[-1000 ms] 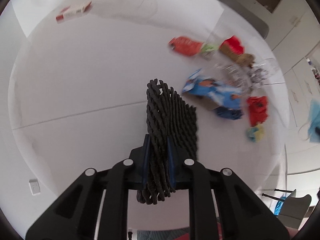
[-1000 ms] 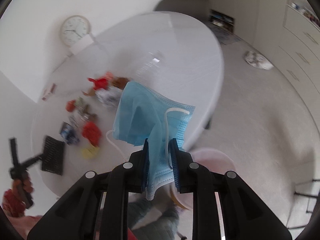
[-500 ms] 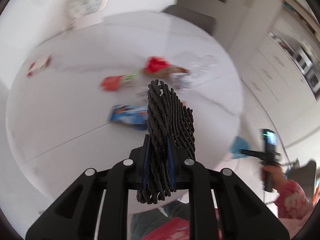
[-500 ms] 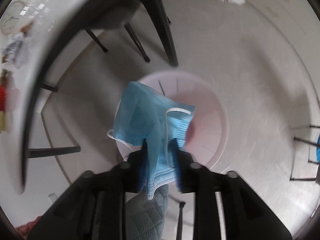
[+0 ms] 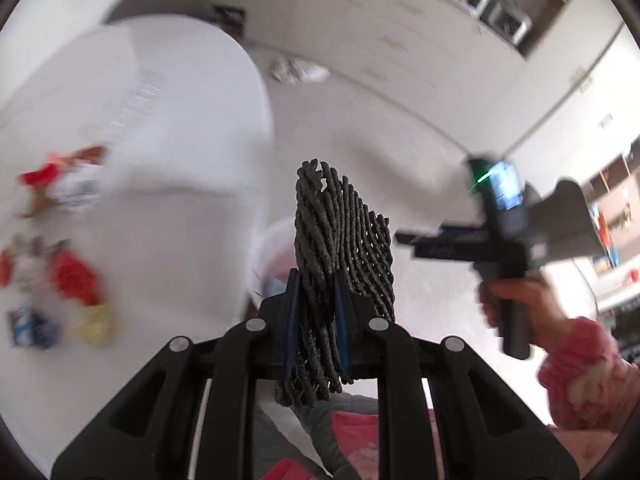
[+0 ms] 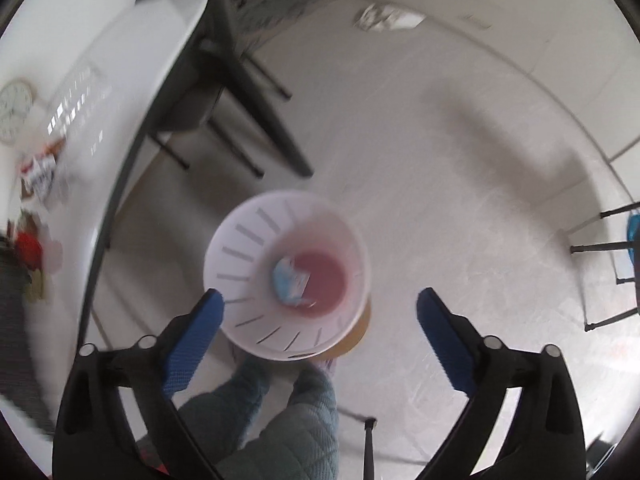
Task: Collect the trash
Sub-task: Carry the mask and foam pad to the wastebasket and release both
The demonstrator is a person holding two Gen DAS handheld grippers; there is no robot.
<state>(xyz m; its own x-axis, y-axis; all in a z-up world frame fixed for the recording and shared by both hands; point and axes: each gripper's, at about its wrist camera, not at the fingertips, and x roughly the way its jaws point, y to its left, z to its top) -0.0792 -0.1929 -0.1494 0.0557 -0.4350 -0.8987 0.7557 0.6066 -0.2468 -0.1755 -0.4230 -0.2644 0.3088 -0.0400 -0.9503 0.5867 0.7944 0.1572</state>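
Left gripper: jaws clamped on a dark woven mesh piece, which stands up between the blue pads, over the table's edge.
Right gripper: jaws have just been opening and stand wide apart, nothing between them, pointing down at the bin.
White bin: on the floor beside the table, slotted wall, reddish bottom.
Blue face mask: lies crumpled in the bin's bottom.
White table: bears blurred litter, including a red wrapper and a yellow scrap.
Person: quilted grey-green trouser legs stand at the bin; right hand, pink sleeve, grips the right gripper's handle.
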